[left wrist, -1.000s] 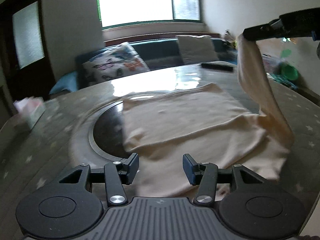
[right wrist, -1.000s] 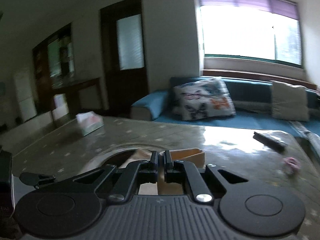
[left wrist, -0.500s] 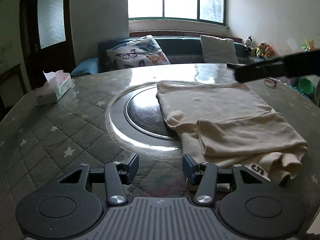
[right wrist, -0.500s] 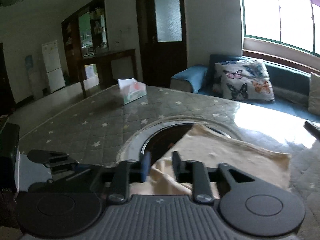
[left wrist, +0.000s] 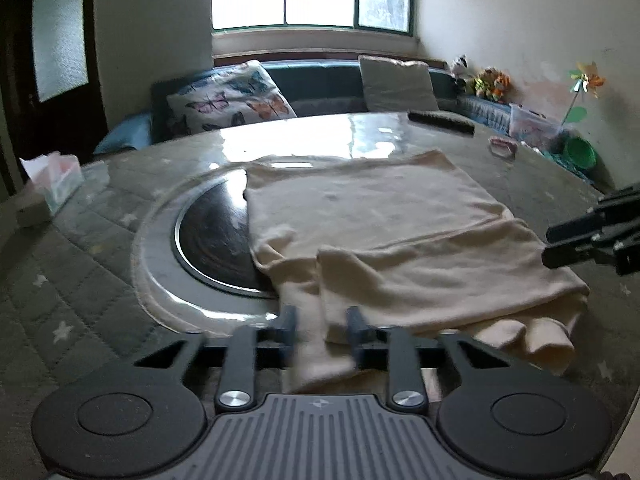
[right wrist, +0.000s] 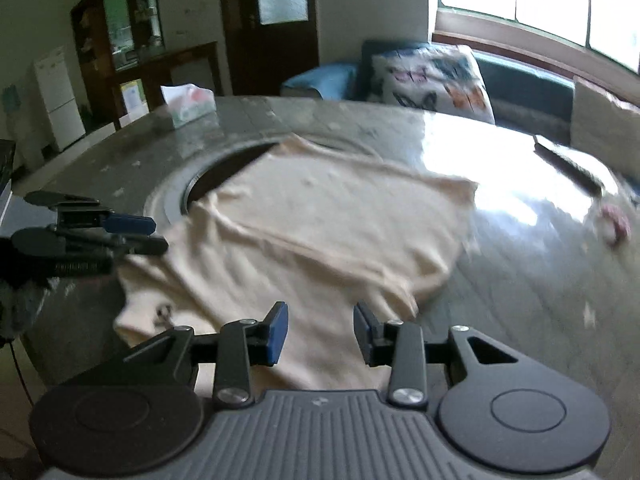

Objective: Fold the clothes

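Fabric from the cream shirt [left wrist: 372, 216] lies between the spread jaws of the left gripper [left wrist: 322, 322] at the near edge of the table [left wrist: 80, 264]. The right gripper [right wrist: 322, 326] hovers released over the shirt's near hem. Judging by the partly folded cloth, the next grip should pinch both layers squarely at matching corners, lifting evenly. Farther back, a tissue box [left wrist: 52, 188] sits by the left edge.

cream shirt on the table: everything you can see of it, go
The cream shirt looks like soft knit, lying partly folded on the round table, one layer doubled over its near half. Its left edge overlaps the dark inset disc. A cuff bunches at the near right. The left gripper straddles its near edge, open.
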A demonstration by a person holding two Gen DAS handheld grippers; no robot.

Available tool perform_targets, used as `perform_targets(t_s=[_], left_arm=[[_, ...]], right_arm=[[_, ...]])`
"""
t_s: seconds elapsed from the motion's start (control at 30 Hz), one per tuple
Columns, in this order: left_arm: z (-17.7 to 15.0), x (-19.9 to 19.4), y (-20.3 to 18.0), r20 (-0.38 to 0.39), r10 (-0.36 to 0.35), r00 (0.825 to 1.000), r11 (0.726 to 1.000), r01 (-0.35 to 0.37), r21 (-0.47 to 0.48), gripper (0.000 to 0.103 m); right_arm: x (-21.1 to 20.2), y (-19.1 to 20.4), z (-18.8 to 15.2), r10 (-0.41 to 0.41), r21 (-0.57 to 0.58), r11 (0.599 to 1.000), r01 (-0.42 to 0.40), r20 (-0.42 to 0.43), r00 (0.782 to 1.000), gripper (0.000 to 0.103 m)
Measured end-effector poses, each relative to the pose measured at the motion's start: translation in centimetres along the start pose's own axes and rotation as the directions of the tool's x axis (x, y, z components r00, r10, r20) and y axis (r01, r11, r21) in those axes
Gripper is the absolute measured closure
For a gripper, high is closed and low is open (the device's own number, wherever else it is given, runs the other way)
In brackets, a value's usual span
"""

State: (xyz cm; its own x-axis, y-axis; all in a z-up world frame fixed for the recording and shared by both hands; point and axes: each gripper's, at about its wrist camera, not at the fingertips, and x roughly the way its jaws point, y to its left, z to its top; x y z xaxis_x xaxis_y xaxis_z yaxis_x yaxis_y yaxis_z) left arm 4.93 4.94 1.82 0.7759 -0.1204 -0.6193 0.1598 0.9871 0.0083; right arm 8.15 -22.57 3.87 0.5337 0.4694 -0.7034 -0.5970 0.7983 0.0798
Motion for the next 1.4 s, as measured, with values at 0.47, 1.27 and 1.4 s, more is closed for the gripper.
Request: perform_targets(t_s=[0.47,1.27,1.4], left_arm=[[0.5,-1.2,-0.4,-0.022,0.043,0.999,0.998,-0.042,0.045,0.103],[2.9,4.8,-1.1,-0.071,-0.031,0.997,0.995,0.037,0.092,0.095],[2.5,4.1,-1.1,-0.063,-0.012,0.998,0.993,0.02,0.12,0.074]], right_arm=[[0.2,-2.2,-1.1,0.04,0.045,0.998,-0.043,0.049,0.998,0.048],[4.5,-1.2,1.2,-0.013,-0.028,0.999,0.015,0.07,0.997,0.032],[4.5,-1.1,1.0,-0.035,-0.048,0.998,0.039,0.073,0.997,0.018]])
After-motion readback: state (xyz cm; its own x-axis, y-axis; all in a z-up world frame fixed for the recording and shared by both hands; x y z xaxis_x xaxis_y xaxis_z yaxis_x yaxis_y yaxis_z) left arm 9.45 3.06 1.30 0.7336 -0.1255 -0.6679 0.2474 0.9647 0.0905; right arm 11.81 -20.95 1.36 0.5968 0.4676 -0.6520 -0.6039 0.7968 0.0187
